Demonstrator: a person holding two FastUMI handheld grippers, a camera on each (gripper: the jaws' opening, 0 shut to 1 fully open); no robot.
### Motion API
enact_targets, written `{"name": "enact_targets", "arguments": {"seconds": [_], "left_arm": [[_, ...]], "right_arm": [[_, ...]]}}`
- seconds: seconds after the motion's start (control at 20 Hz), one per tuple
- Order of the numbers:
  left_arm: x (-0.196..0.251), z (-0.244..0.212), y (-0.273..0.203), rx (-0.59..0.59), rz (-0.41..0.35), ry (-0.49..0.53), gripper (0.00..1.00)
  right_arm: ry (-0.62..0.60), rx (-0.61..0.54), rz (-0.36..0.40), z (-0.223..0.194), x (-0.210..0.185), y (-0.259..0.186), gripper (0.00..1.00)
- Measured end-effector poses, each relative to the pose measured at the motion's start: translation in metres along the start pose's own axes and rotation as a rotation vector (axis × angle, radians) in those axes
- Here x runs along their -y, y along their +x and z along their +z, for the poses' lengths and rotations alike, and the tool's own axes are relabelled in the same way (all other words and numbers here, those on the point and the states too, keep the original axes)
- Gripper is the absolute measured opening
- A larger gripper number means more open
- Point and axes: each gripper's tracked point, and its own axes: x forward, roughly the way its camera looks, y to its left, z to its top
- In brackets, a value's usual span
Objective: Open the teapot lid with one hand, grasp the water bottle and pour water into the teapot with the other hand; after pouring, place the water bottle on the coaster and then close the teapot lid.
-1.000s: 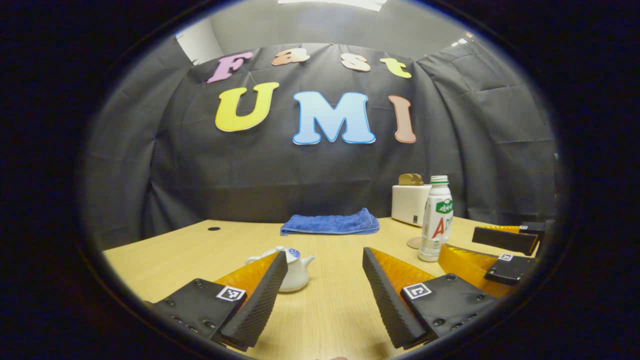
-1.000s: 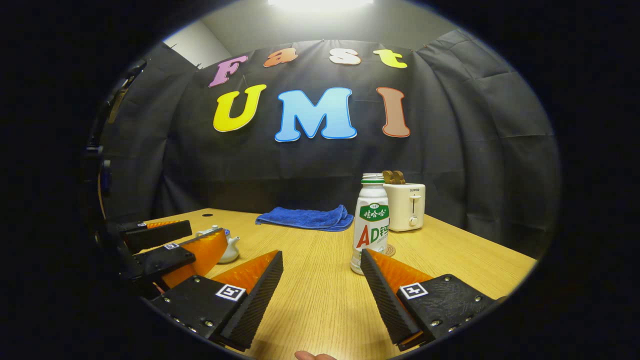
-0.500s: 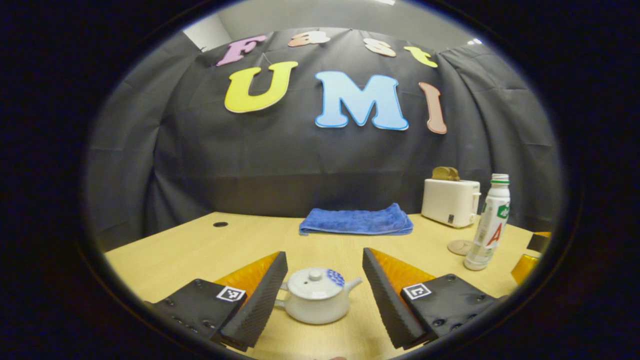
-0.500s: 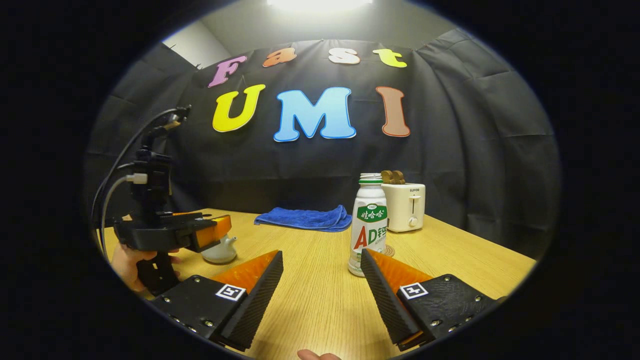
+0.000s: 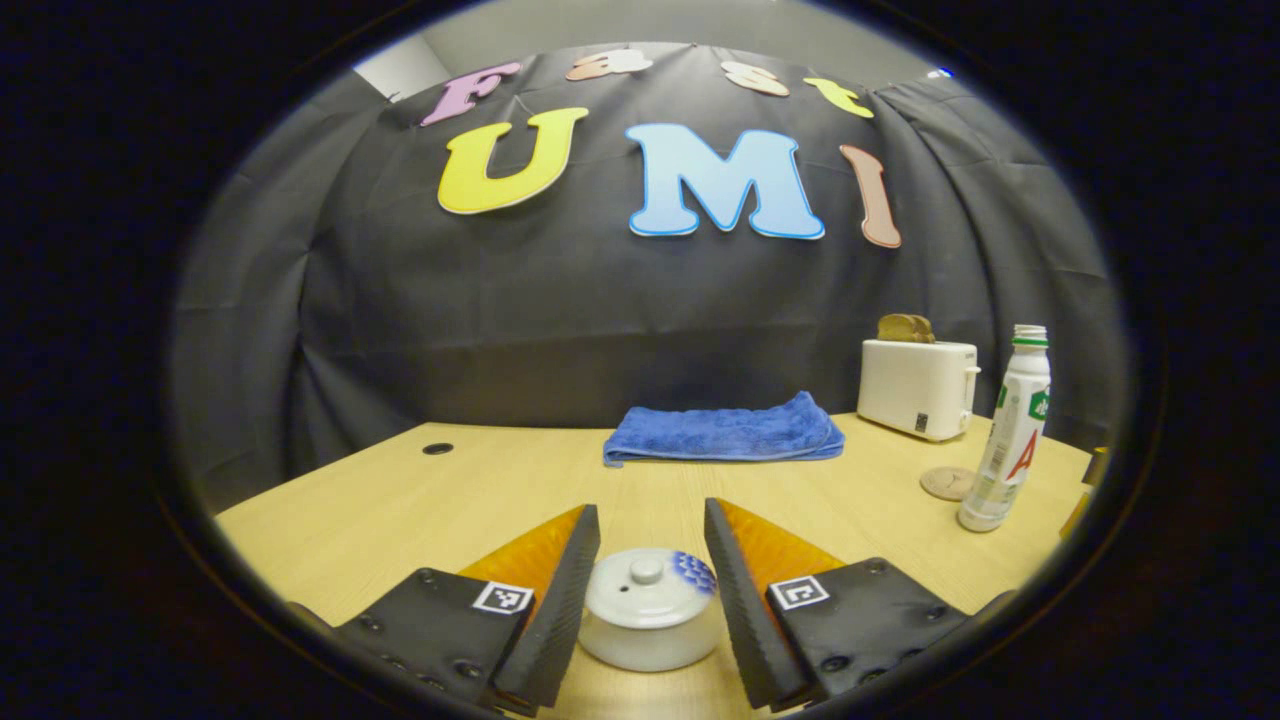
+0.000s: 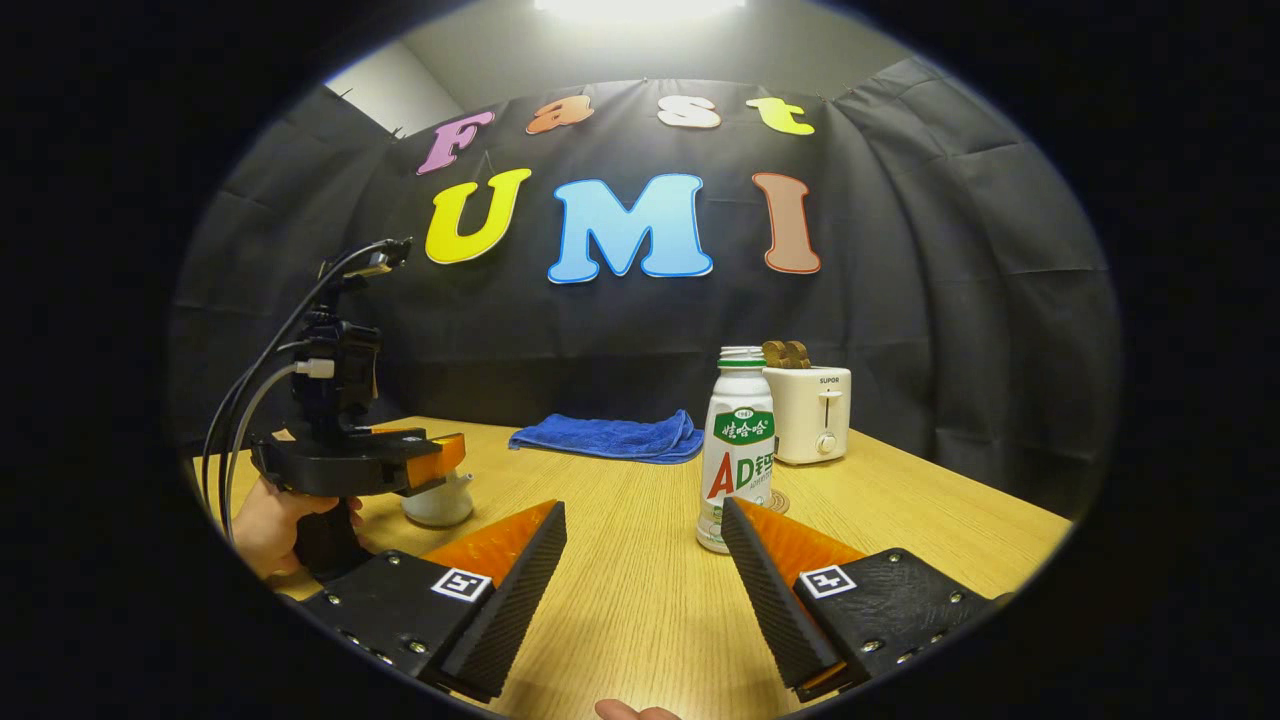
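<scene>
Pointing right: teapot [image 5: 648, 612] spout [image 5: 692, 573].

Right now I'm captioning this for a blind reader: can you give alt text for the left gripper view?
The left gripper is open, its fingers flanking a small white teapot with its lid on, on a wooden table. Behind lie a blue towel, a toaster, a coaster and a water bottle.

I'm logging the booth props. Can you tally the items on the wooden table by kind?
White ceramic teapot: 1
White plastic bottle with green label: 1
Round brown coaster: 1
Folded blue towel: 1
White toaster: 1
Total: 5
</scene>
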Motion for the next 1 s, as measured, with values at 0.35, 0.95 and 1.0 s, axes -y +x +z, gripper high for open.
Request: {"name": "enact_targets", "arguments": {"seconds": [0.35, 0.95, 1.0], "left_arm": [[-0.003, -0.005, 0.009, -0.037, 0.027, 0.053, 0.19], [-0.007, 0.02, 0.001, 0.031, -0.012, 0.0, 0.17], [-0.006, 0.027, -0.002, 0.051, -0.015, -0.004, 0.17]], "right_arm": [[0.0, -0.001, 0.004, 0.0, 0.0, 0.0, 0.96], [0.008, 0.002, 0.007, 0.0, 0.001, 0.001, 0.96], [0.011, 0.004, 0.009, 0.001, 0.001, 0.001, 0.96]]}}
